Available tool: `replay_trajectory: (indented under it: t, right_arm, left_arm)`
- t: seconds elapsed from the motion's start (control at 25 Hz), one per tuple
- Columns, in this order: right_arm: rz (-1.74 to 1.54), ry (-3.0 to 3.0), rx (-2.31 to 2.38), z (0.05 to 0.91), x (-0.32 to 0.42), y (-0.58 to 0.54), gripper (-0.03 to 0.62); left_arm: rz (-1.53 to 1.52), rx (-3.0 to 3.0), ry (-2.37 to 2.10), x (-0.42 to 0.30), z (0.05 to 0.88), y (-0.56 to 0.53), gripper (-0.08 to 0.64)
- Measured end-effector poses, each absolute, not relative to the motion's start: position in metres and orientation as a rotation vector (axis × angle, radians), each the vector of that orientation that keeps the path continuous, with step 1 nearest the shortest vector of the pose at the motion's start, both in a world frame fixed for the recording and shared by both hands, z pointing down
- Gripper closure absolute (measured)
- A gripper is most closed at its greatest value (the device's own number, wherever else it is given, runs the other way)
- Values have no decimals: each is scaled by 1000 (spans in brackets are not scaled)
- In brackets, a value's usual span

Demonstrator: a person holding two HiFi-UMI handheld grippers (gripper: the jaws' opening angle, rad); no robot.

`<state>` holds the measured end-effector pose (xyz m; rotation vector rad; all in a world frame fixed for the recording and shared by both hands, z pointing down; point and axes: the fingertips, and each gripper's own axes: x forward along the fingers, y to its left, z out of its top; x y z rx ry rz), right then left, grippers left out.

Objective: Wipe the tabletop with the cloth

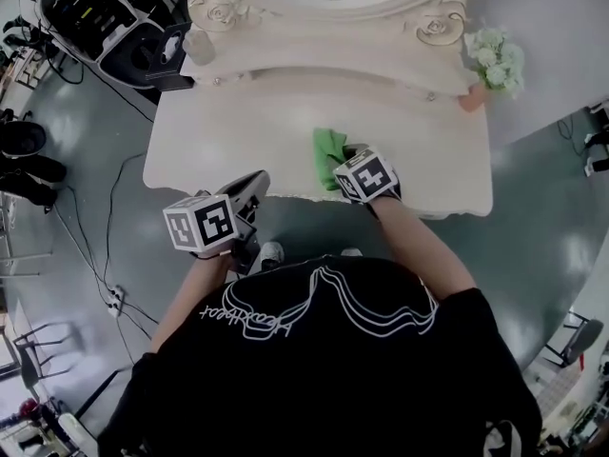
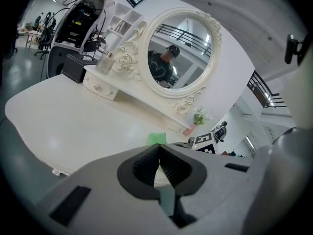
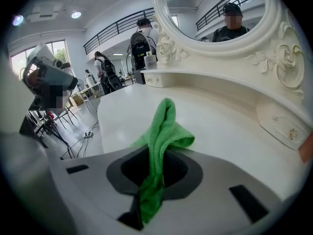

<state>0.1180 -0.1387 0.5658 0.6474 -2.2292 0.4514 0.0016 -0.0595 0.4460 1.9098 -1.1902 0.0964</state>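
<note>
A green cloth (image 1: 328,153) lies bunched on the white dressing-table top (image 1: 247,131) near its front edge. My right gripper (image 1: 344,156) is shut on the cloth (image 3: 162,141), which stands up in a fold between the jaws and drapes forward onto the tabletop (image 3: 220,126). My left gripper (image 1: 255,185) hovers at the table's front edge, left of the cloth, with its jaws shut on nothing. From the left gripper view (image 2: 157,166) a corner of the green cloth (image 2: 156,138) shows past the jaws, with the right gripper's marker cube (image 2: 204,142) beside it.
An ornate oval mirror (image 2: 178,55) stands on a raised shelf with small drawers (image 1: 314,60) at the table's back. A glass bottle (image 1: 197,46) sits at the shelf's left, a pink pot of white flowers (image 1: 493,63) at the right. Black equipment (image 1: 105,17) stands beyond the left end.
</note>
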Motion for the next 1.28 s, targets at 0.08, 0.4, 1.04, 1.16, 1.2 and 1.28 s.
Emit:
replay_trajectory:
  t: [0.08, 0.4, 1.04, 1.16, 1.2, 1.28]
  right_arm:
    - [443, -2228, 646, 566, 126, -140, 537]
    - [436, -2232, 648, 563, 156, -137, 537]
    - [450, -2251, 672, 562, 215, -140, 537]
    - [452, -2248, 690, 562, 229, -141, 537]
    - [450, -2248, 694, 562, 233, -141, 537]
    - [451, -2247, 702, 562, 241, -141, 537]
  left_arm:
    - [107, 1916, -1192, 9, 446, -59, 556]
    - [110, 1924, -1201, 35, 444, -58, 555]
    - [101, 1933, -1174, 100, 450, -66, 556]
    - [101, 1936, -1174, 109, 450, -69, 556]
    - [101, 1937, -1173, 112, 451, -69, 555]
    - [98, 1937, -1167, 119, 454, -69, 555]
